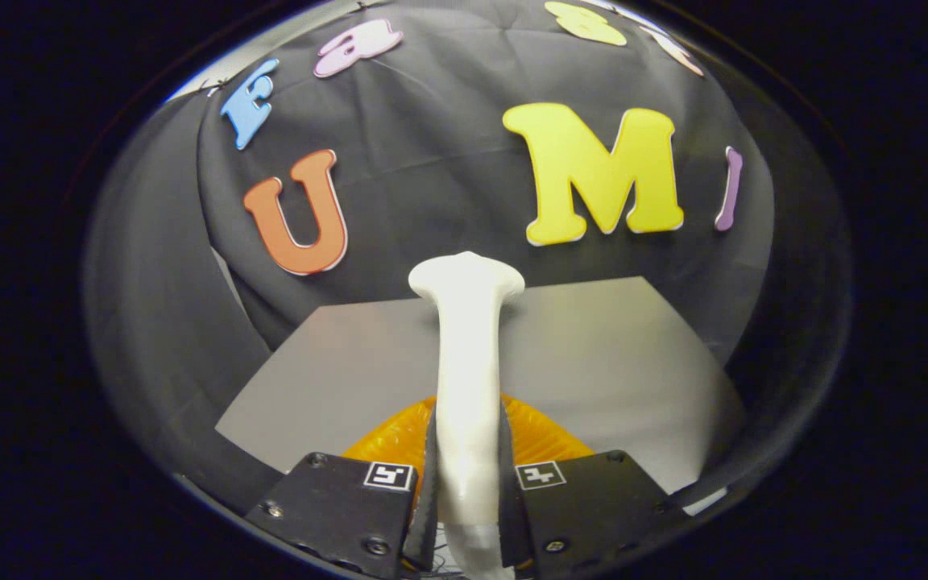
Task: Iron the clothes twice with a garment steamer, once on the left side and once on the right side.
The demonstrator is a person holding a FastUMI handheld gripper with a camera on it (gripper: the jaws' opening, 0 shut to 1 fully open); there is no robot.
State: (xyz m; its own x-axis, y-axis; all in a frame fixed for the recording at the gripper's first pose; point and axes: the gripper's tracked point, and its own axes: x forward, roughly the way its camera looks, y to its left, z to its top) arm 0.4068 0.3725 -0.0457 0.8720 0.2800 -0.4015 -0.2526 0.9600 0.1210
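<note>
Jaws of the gripper (468, 483) closed tight on the white garment steamer (468, 354), both fingers (351, 499) pressing on its handle, probably to keep the head steady for the passes. Steamer upright between the jaws, its flared head beyond them, above the grey surface (593, 362). Directly under the steamer, just ahead of the jaws, an orange ribbed garment (544, 439); ironing seemingly not yet begun.

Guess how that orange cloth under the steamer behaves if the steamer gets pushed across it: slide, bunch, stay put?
The orange cloth looks thin and ribbed, so probably floppy and light. It lies loose on the smooth grey table, so it may slide or bunch. The steamer looks rigid and glossy; the hand-held gripper has both fingers pressing its handle, which probably holds.
</note>
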